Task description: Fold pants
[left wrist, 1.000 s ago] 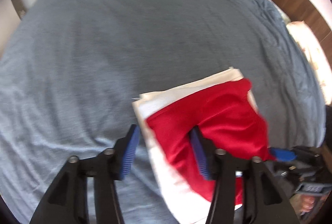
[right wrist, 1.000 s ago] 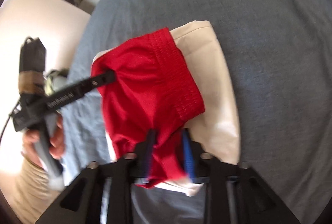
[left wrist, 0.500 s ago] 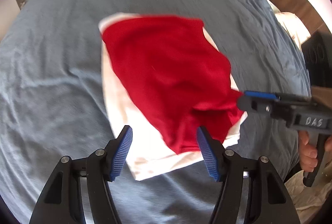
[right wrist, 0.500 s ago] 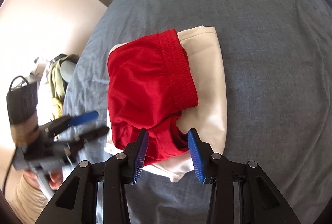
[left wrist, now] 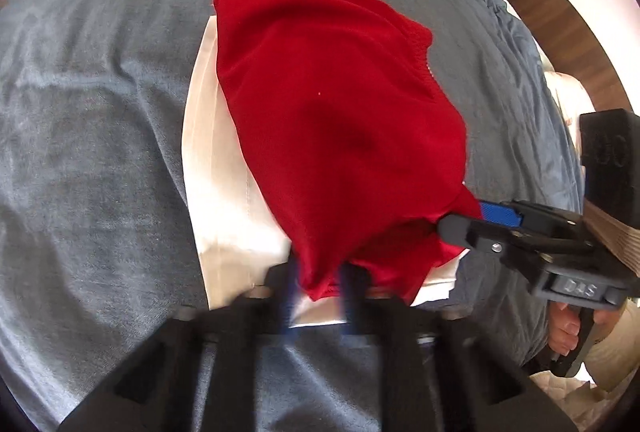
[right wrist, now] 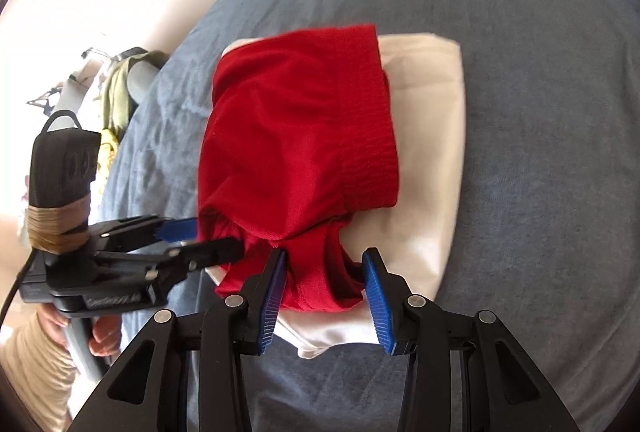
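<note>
Folded red pants lie on a folded white garment on the blue bed. In the left wrist view my left gripper is blurred and shut on the near hem of the red pants. It also shows in the right wrist view, pinching the pants' left corner. My right gripper is open, its blue pads either side of a bunched red fold without closing on it. It also shows at the right of the left wrist view, against the pants' right corner.
The blue bedsheet spreads all around the stack. A wooden headboard runs along the far right. Clothes lie beyond the bed's left edge in the right wrist view. The person's hands hold the handles.
My left gripper has closed on the near edge of the red pants. My right gripper has moved in around the bunched red fold and stays open.
</note>
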Demonstrator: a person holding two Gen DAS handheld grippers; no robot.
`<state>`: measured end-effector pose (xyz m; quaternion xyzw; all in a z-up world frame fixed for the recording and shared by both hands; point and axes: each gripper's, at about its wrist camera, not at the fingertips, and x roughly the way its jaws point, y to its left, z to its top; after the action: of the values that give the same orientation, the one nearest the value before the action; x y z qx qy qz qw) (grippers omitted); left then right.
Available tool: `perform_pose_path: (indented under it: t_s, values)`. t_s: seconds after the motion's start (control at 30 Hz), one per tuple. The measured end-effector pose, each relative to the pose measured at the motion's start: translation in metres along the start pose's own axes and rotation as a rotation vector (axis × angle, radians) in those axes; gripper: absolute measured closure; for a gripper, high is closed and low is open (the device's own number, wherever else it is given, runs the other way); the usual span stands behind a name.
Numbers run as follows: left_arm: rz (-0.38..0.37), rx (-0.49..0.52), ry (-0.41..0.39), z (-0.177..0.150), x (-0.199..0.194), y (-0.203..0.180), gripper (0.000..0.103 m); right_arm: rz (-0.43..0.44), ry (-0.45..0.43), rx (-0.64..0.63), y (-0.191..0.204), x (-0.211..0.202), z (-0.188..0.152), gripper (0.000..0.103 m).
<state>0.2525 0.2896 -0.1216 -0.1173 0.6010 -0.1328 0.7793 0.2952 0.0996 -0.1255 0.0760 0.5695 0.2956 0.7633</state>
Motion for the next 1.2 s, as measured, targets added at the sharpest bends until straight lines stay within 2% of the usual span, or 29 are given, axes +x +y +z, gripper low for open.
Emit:
perform_pose_path:
  t_s: [0.1,0.23,0.27,0.4,0.47,0.5,0.63,0.73,0.83,0.93,1.03,1.2]
  values:
    - [0.05,0.065,-0.019,0.0,-0.014,-0.009,0.093,0.012,0.034,0.058,-0.007,0.004,0.0,0.082]
    - [0.147,0.188,0.003,0.0,-0.023,-0.019,0.093,0.191,0.139,0.325,-0.025,0.008,-0.008,0.086]
    - [0.164,0.215,0.023,-0.001,-0.022,-0.02,0.093,0.204,0.162,0.359,-0.024,0.01,-0.011,0.086]
    - [0.228,0.281,0.086,-0.008,-0.013,-0.019,0.093,0.17,0.18,0.402,-0.022,0.017,-0.018,0.086]
    - [0.268,0.294,0.1,-0.011,-0.008,-0.02,0.092,0.138,0.177,0.384,-0.019,0.017,-0.019,0.081]
    - [0.277,0.287,0.102,-0.011,-0.007,-0.019,0.091,0.111,0.172,0.366,-0.017,0.016,-0.019,0.074]
    - [0.269,0.201,0.07,-0.017,-0.017,-0.013,0.074,-0.004,0.129,0.256,-0.006,0.002,-0.02,0.059]
    - [0.31,0.161,0.039,-0.027,-0.033,-0.012,0.06,-0.066,0.1,0.206,0.0,-0.007,-0.018,0.058]
    - [0.329,0.165,0.014,-0.036,-0.048,-0.016,0.058,-0.09,0.074,0.186,0.001,-0.014,-0.013,0.058]
    - [0.35,0.186,-0.032,-0.033,-0.058,-0.024,0.056,-0.093,0.011,0.163,0.001,-0.026,-0.007,0.058]
    - [0.357,0.209,-0.115,-0.016,-0.066,-0.029,0.053,-0.099,-0.073,0.111,0.006,-0.032,0.008,0.058]
    - [0.324,0.231,-0.242,0.034,-0.067,-0.025,0.052,-0.061,-0.194,0.095,-0.005,-0.035,0.045,0.058]
